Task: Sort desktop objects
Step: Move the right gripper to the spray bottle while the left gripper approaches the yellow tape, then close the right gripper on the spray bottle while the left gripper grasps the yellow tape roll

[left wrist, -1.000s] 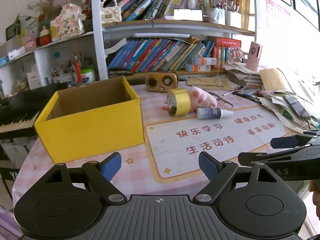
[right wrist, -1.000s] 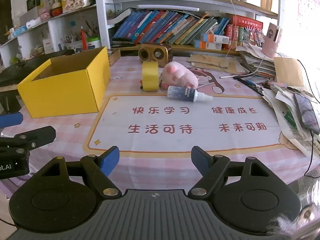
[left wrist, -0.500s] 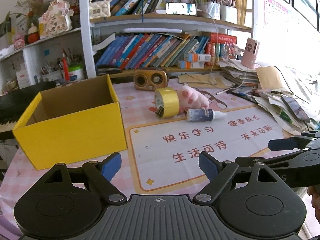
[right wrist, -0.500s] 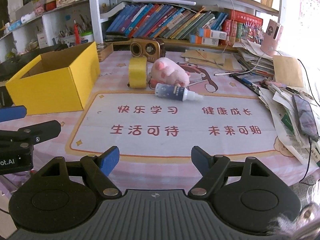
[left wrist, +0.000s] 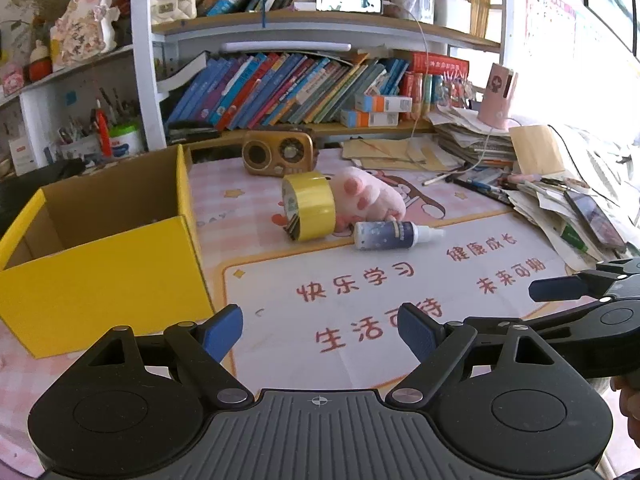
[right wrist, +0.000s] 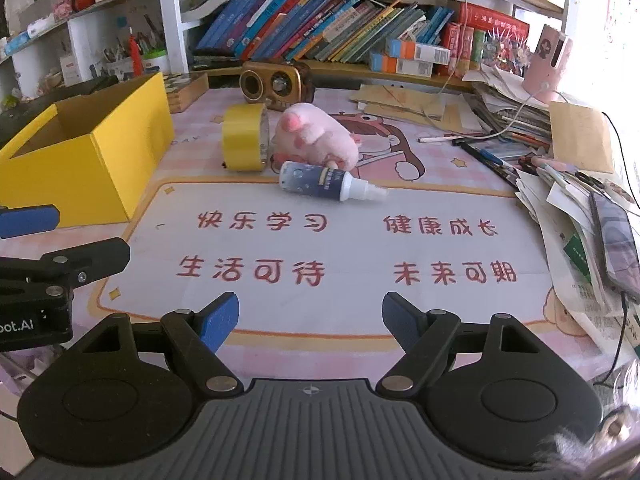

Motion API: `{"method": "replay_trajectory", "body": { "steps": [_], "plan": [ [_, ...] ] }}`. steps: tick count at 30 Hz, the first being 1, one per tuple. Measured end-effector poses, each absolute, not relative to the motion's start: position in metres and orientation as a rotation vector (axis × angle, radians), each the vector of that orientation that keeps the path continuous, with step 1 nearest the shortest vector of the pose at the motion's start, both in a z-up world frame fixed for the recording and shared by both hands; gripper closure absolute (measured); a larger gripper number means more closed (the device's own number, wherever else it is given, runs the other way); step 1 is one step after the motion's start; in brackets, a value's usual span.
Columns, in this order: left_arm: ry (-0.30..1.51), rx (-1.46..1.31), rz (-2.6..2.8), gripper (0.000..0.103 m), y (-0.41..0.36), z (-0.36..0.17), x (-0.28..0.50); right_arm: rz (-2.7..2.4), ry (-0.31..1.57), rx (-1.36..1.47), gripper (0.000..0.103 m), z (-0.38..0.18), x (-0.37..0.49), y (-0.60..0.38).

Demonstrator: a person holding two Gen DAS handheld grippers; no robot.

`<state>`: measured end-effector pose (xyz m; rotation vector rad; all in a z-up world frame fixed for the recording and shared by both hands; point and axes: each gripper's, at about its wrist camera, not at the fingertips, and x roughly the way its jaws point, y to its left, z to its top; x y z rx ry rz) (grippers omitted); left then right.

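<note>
An open yellow cardboard box point(left wrist: 100, 264) point(right wrist: 88, 152) stands at the left of the desk mat. Beyond the mat's printed red characters lie a roll of yellow tape point(left wrist: 309, 206) point(right wrist: 245, 142), a pink plush paw point(left wrist: 368, 198) point(right wrist: 318, 138) and a small dark blue spray bottle point(left wrist: 394, 235) point(right wrist: 328, 182) on its side. My left gripper point(left wrist: 320, 330) is open over the near mat, nothing between its blue pads. My right gripper point(right wrist: 310, 318) is open too, well short of the bottle. Each gripper shows at the edge of the other's view.
A brown retro speaker point(left wrist: 278, 154) sits behind the tape. Piles of papers, pens and a phone point(right wrist: 612, 240) crowd the right side. A pink cup point(left wrist: 500, 96) stands on a paper stack. Shelves of books point(left wrist: 288, 88) back the desk.
Both grippers have advanced toward the tape, paw and bottle, which now look larger and nearer. The box has slid leftward in both views. Jaws unchanged.
</note>
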<state>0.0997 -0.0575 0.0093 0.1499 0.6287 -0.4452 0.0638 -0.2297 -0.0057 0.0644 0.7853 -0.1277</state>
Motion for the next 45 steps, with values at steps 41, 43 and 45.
{"method": "replay_trajectory", "body": {
  "steps": [41,43,45],
  "plan": [
    [0.667,0.096,-0.262,0.017,-0.147,0.004,0.222,0.188,0.821,-0.019,0.028,-0.029,0.200,-0.315],
    [0.670,0.099,-0.262,0.021,-0.150,0.002,0.229,0.201,0.822,-0.033,0.030,-0.033,0.206,-0.315],
    [0.675,0.105,-0.258,0.023,-0.153,-0.001,0.237,0.214,0.824,-0.040,0.033,-0.036,0.213,-0.316]
  ]
}}
